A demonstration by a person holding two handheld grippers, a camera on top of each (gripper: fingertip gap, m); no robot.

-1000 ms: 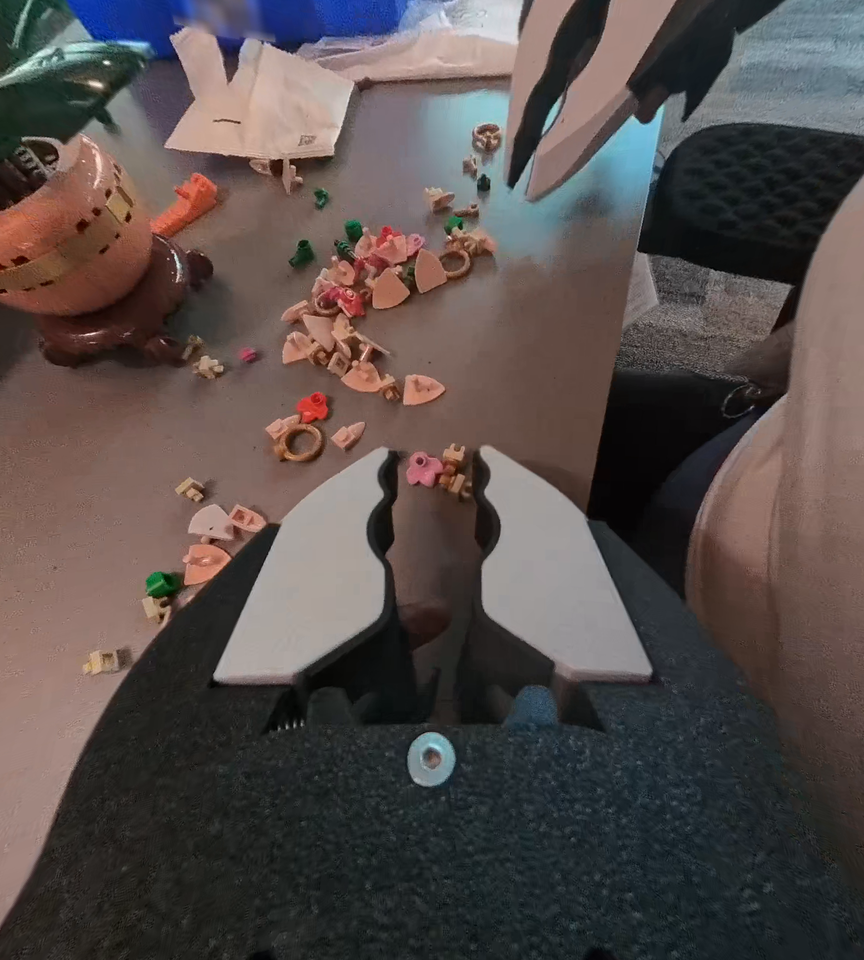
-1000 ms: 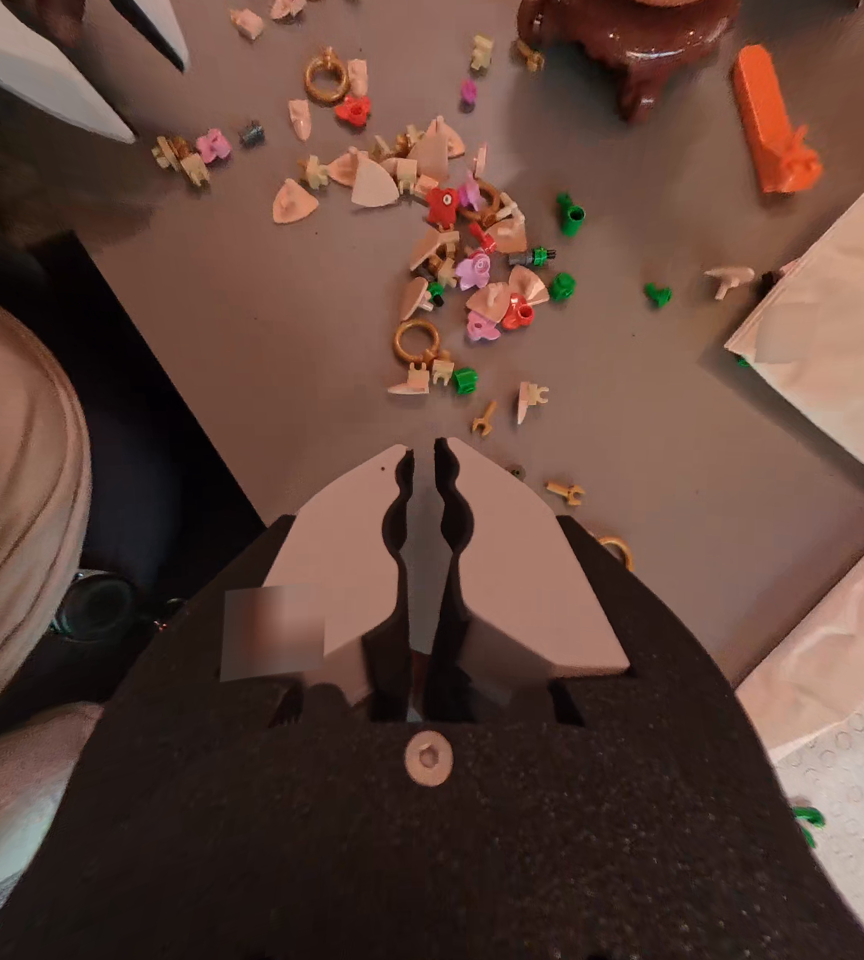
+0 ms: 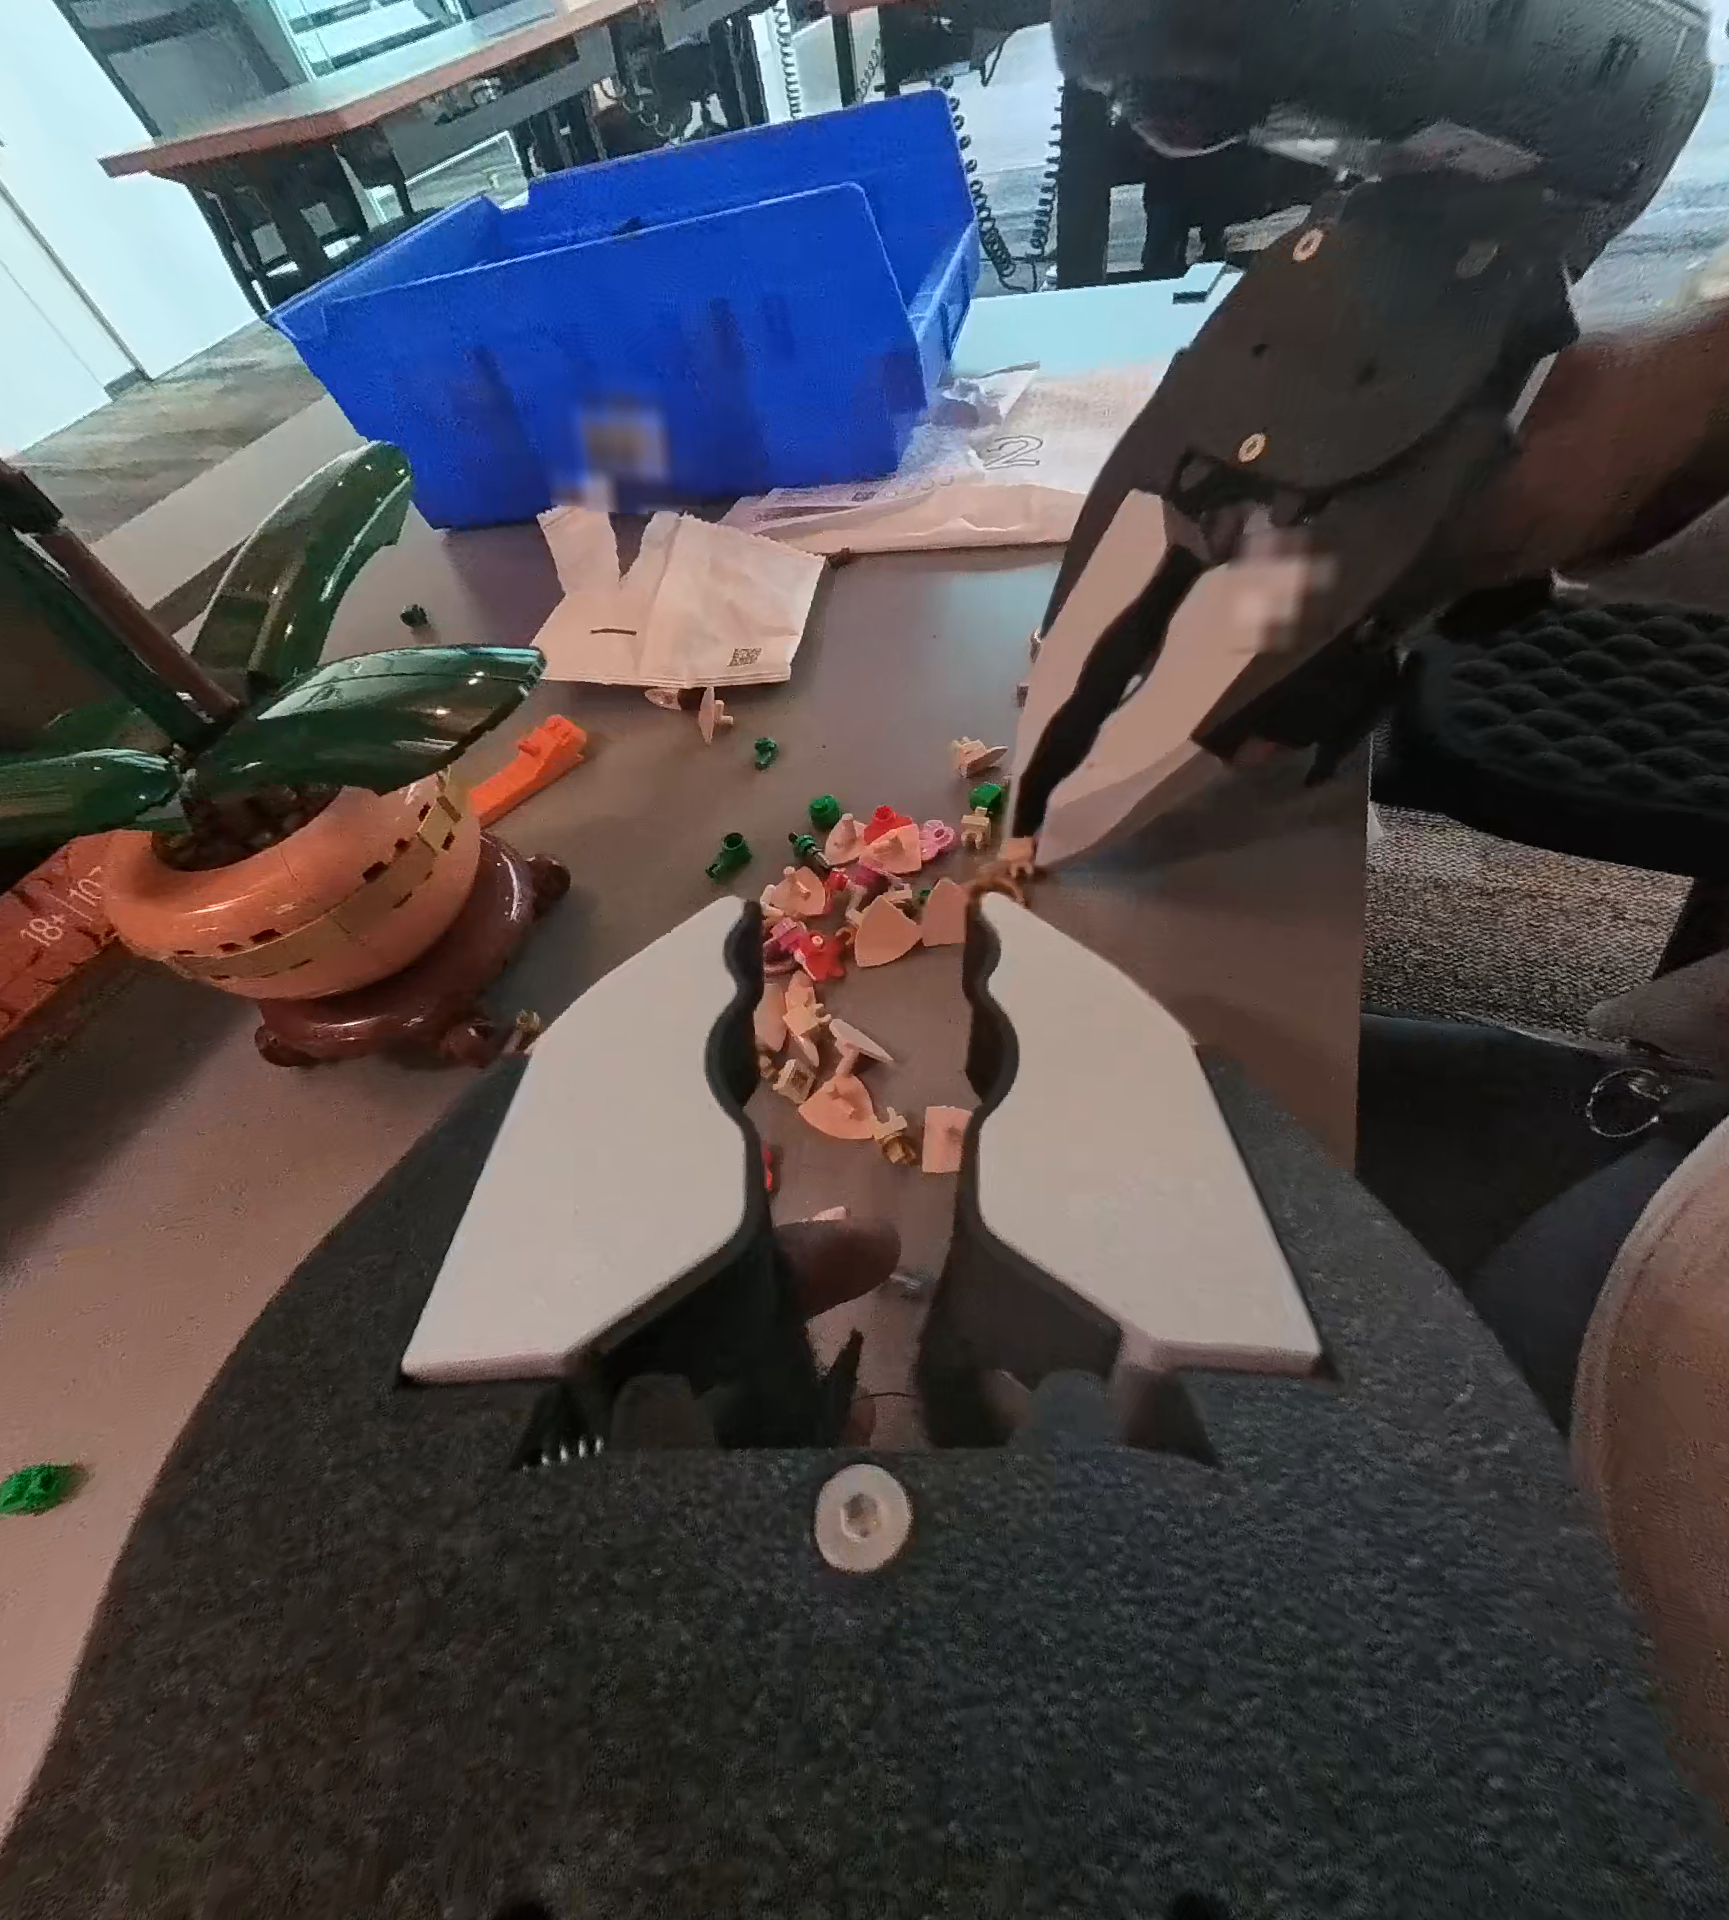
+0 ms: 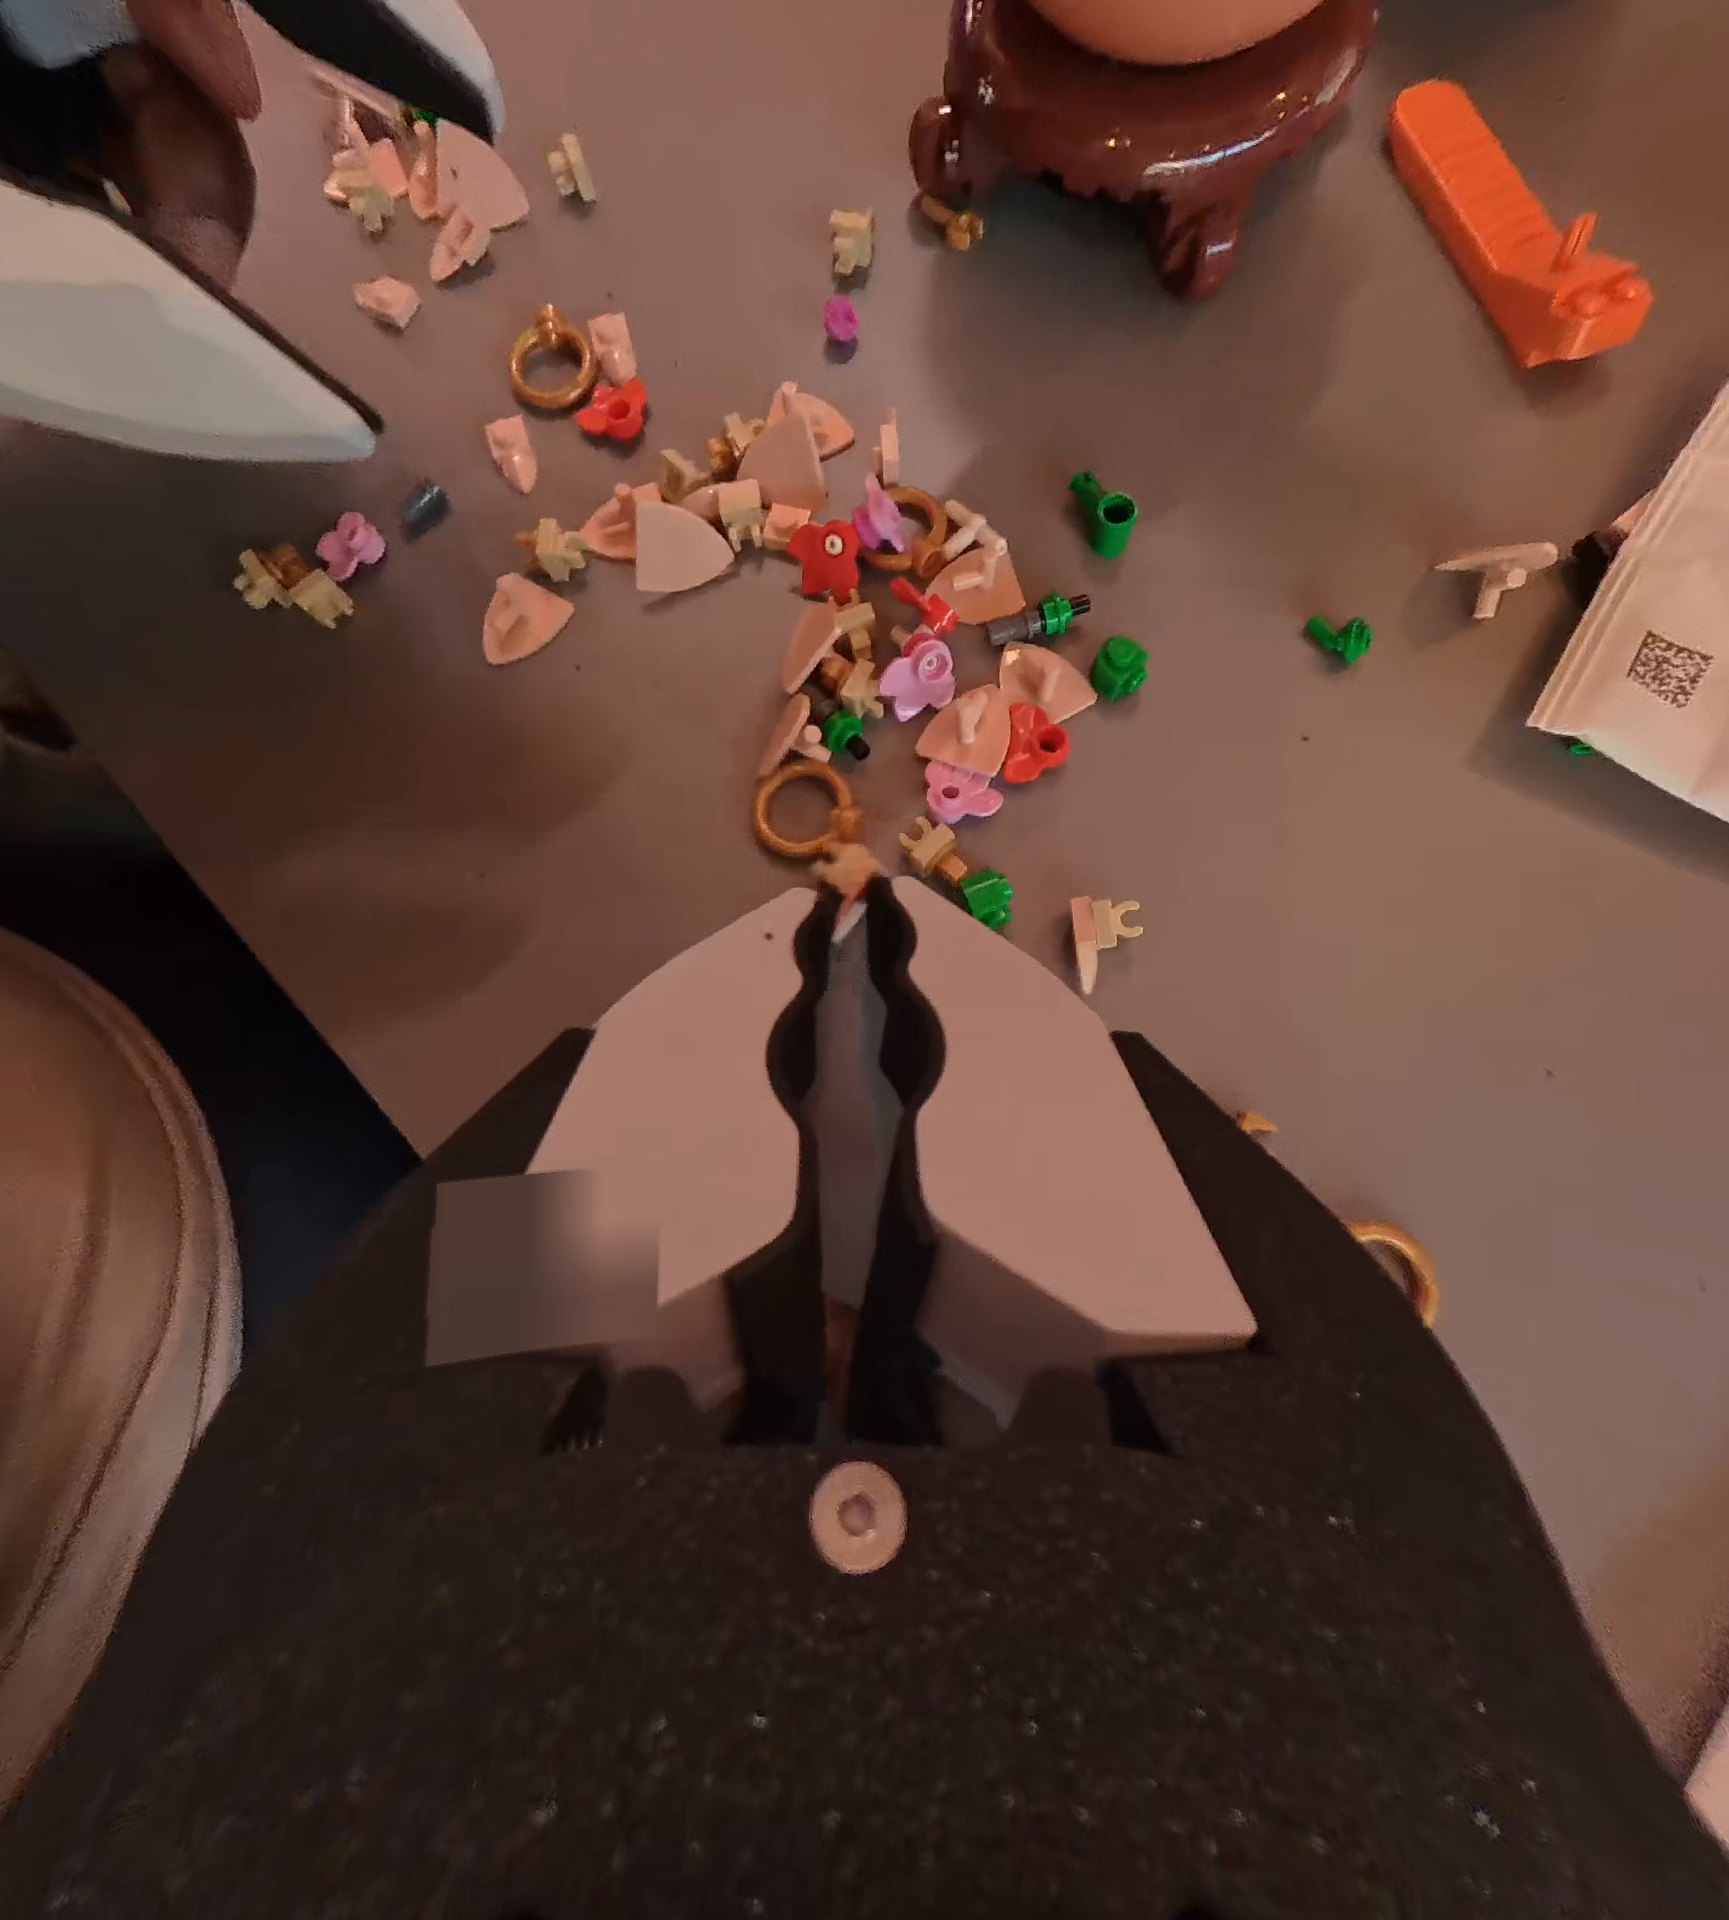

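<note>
Small glossy plastic bricks [image 4: 818, 582] are lying on a smooth, matt grey worktop [image 4: 1307, 987], beside a shiny brown plastic pot stand [image 4: 1140, 135], a creased white paper bag [image 3: 683, 613] and each tool's grainy black matt body [image 3: 839, 1662].

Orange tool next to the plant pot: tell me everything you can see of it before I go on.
The orange tool is a long, flat wedge of what looks like matte plastic, ribbed along its upper face, with a thicker notched end carrying a small upright peg. It lies flat on the grey table, angled away from the brown pot stand, close beside it but apparently not touching. In the left wrist view one end pokes out from behind the pot. Neither gripper is near it, and no loose bricks rest on it.
</note>
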